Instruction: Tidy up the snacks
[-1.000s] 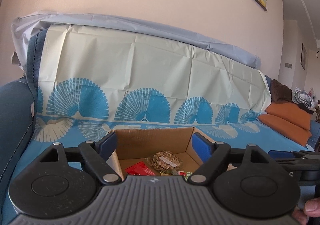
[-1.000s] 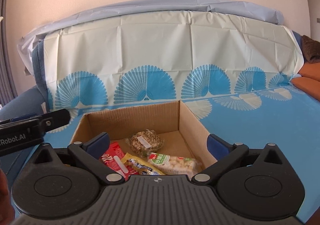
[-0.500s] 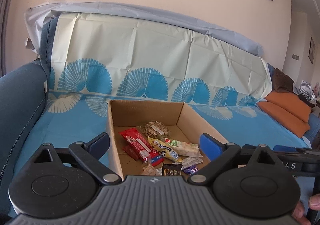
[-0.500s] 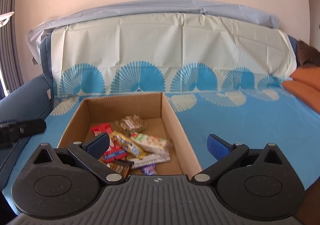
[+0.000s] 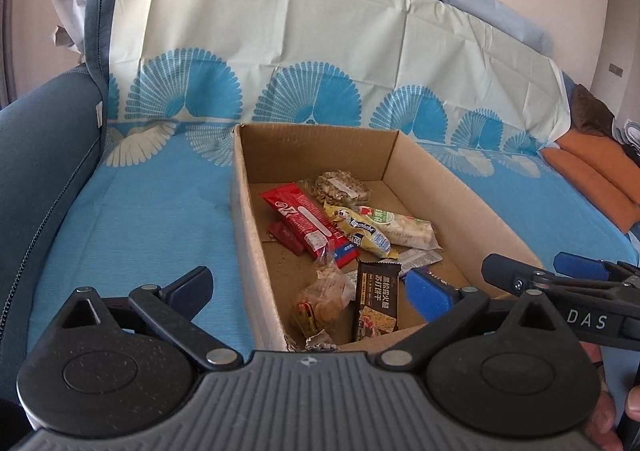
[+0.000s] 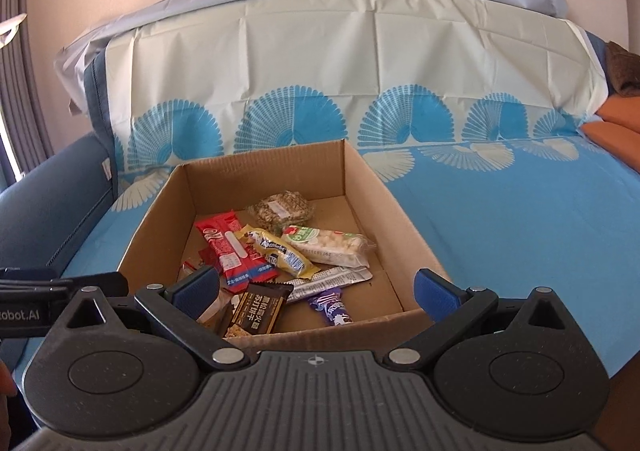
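Note:
An open cardboard box point(image 5: 452, 179) point(image 6: 152, 211) sits on a sofa covered with a blue cloth. Inside lie several snacks: a red bar point(image 5: 304, 219) point(image 6: 224, 243), a yellow packet point(image 5: 364, 233) point(image 6: 280, 251), a white rice bar point(image 5: 404, 225) point(image 6: 332, 245), a grain cake point(image 5: 340, 187) point(image 6: 282, 209), a black bar point(image 5: 376, 297) point(image 6: 260, 309) and a purple candy point(image 6: 330, 305). My left gripper point(image 5: 308, 291) is open and empty above the box's near left wall. My right gripper point(image 6: 316, 289) is open and empty above the box's near edge.
The sofa seat point(image 5: 132, 211) point(image 6: 520, 219) carries a blue and cream fan-patterned cloth that runs up the backrest point(image 6: 340, 63). A dark blue armrest point(image 5: 36, 139) stands at the left. Orange cushions point(image 5: 596, 175) lie at the far right. The right gripper shows in the left wrist view point(image 5: 560, 279).
Both grippers have risen and tilted down over the box, so more of its inside and more snacks show. Both stay open and empty.

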